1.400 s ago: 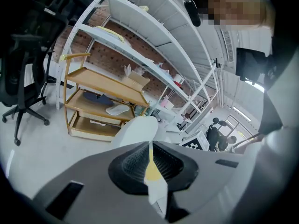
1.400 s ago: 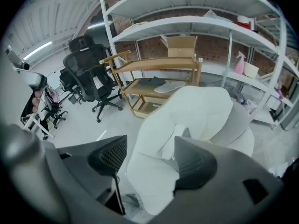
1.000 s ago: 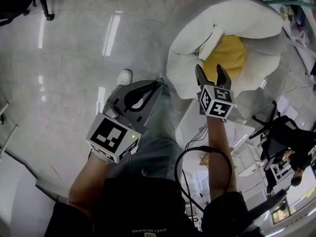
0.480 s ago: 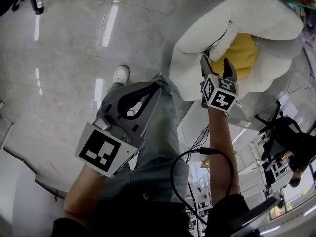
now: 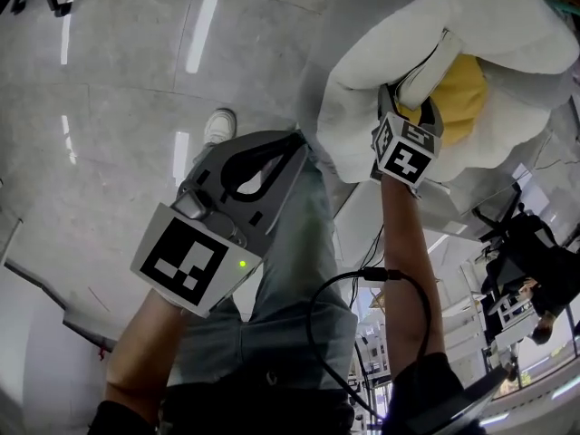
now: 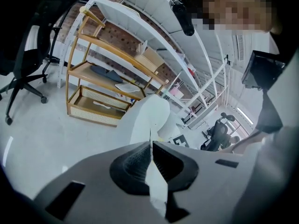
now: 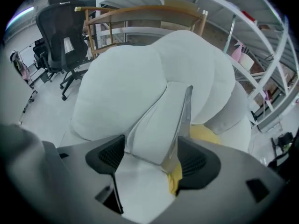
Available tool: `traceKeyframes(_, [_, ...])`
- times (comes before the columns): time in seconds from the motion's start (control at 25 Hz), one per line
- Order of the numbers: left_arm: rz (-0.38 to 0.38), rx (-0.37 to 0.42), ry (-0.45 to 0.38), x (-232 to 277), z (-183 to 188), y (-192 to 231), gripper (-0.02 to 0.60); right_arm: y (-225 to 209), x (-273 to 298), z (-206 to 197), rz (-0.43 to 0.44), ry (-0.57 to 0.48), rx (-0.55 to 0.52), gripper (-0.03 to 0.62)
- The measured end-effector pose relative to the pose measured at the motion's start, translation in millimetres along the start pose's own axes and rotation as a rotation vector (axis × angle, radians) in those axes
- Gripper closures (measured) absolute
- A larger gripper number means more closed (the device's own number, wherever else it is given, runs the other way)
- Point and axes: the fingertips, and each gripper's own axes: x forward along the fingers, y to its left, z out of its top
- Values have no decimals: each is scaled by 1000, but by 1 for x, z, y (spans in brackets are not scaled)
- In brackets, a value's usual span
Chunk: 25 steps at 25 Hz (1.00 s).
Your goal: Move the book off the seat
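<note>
R gripper (image 5: 410,103) is at the book (image 5: 428,57), jaws wide and astride its near end, prob. not pinching yet. The book leans on edge at the chair's (image 5: 358,93) seat edge (yellow cushion (image 5: 467,98) beside it), long axis running away from us. L gripper (image 5: 292,145), jaws together on nothing, is well off. We see no legible print.

Brightly and evenly lit from overhead. Long white glare streaks across the glossy floor (image 5: 195,34). Heavy fisheye bending toward all edges, black vignetted corners in both gripper views. Soft focus up close, sharper on the pale seat (image 7: 131,87), faint shadows only.
</note>
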Motion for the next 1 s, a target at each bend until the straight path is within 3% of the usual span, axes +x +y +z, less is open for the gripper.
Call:
traceKeyframes(0.28, [-8,-6,13,2,-1,-2,575,5,-4,7,-60,-48,18,256])
traceKeyframes(0.68, [-30,-7,28,5,-3,-3,575,1,-6,5,-107,-57,-37,258])
traceKeyframes(1.0, [-18,-14,34,6,-6,-2,575,7,-3,12,-201,-52,-86,267])
